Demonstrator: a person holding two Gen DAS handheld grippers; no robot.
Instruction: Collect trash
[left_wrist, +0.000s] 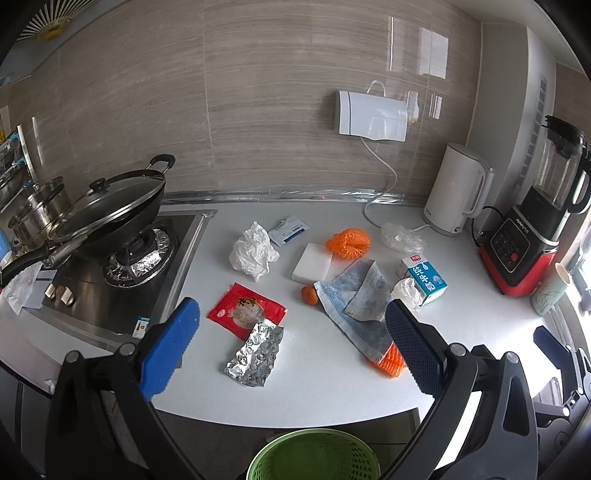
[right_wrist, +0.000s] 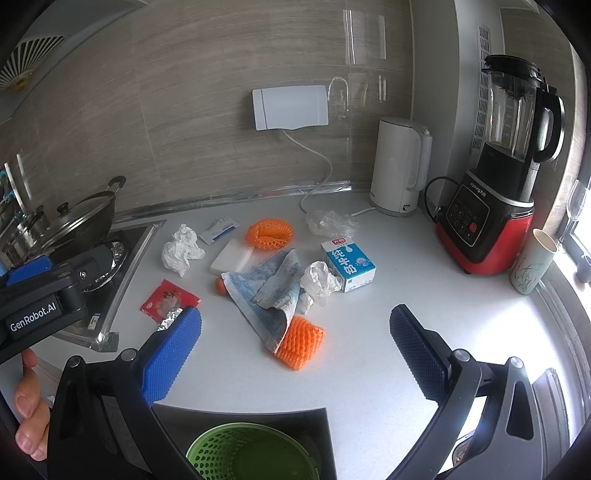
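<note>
- I see a white counter (left_wrist: 314, 384) with a stove at 9 o'clock carrying a lidded wok (left_wrist: 110, 210); a white kettle (left_wrist: 456, 190) and a red-based blender (left_wrist: 532, 236) stand at 2 o'clock, well apart from the litter.
- Nothing stands between my tongs and the trash; a green bin (left_wrist: 314, 458) sits below the counter edge at 6 o'clock in both views.
- My left gripper (left_wrist: 291, 341) is spread wide and holds nothing; its pads touch nothing, hovering above the counter.
- My right gripper (right_wrist: 295, 349) is likewise wide open and empty. In its view the left tool's body shows at 9 o'clock, with a hand (right_wrist: 29, 406) at the lower left edge.
- From the left camera, a crumpled foil piece (left_wrist: 256, 354) lies between the fingers, just beside a red packet (left_wrist: 245, 310) at 11 o'clock of it.
- From the right camera, an orange foam net (right_wrist: 301, 341) lies between the fingers, partly under a blue-grey cloth (right_wrist: 269, 291).
- Farther off at 12 o'clock: a milk carton (right_wrist: 349, 264), a white sponge block (right_wrist: 231, 256), a second orange net (right_wrist: 269, 232), crumpled white paper (right_wrist: 181, 251), a small sachet (right_wrist: 219, 229), clear plastic wrap (right_wrist: 330, 223), and a small orange fruit (left_wrist: 309, 295) touching the cloth.
</note>
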